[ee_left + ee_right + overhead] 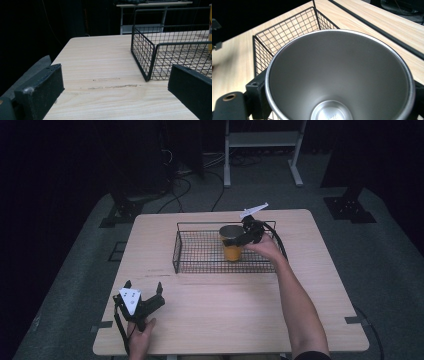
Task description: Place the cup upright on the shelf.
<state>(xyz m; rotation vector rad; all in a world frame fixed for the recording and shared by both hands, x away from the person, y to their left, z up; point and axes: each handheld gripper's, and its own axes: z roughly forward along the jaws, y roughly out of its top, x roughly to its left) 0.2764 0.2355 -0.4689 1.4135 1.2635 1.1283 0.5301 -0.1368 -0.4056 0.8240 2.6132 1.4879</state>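
An orange cup point(232, 252) with a bare metal inside point(337, 75) stands upright in the right half of a black wire basket point(176, 254). My right gripper point(236, 239) reaches in from the right and is shut on the cup at its rim, one black finger point(257, 96) pressed against the cup's left side. My left gripper point(144, 286) rests low over the table's front left corner. Its two pads stand wide apart with nothing between them point(116, 92). From there the basket's near corner point(146, 60) lies ahead to the right, with a sliver of the cup point(210, 25) at the frame edge.
The basket sits at the back middle of a light wooden table point(225, 312). Bare wood lies between the basket and the left gripper. Beyond the table a white metal stand point(262, 140), cables point(185, 177) and dark stand feet point(350, 207) sit on the grey floor.
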